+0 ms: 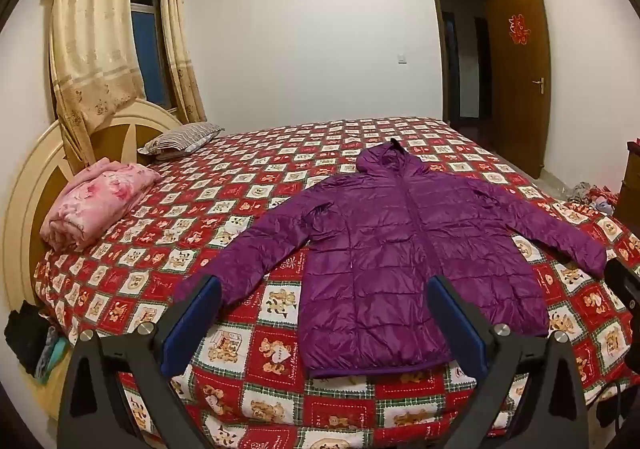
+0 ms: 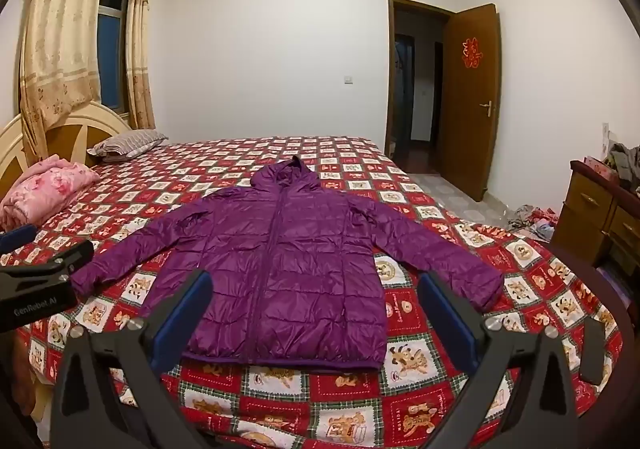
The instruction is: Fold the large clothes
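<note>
A purple hooded puffer jacket (image 1: 400, 241) lies flat on the bed, front up and zipped, hood toward the far side, both sleeves spread outward. In the right wrist view the same jacket (image 2: 288, 261) fills the middle of the bed. My left gripper (image 1: 324, 285) hovers over the near edge of the bed, wide open with nothing between its blue pads, its left finger near the jacket's left cuff. My right gripper (image 2: 316, 281) is also wide open and holds nothing, above the jacket's hem. The left gripper (image 2: 52, 265) shows at the left edge of the right wrist view.
The bed carries a red patchwork bear quilt (image 1: 256, 185). A folded pink blanket (image 1: 96, 201) and a striped pillow (image 1: 180, 139) lie by the headboard at left. A wooden dresser (image 2: 600, 213) and scattered clothes on the floor (image 2: 532, 219) are at right, beyond them an open door (image 2: 468, 97).
</note>
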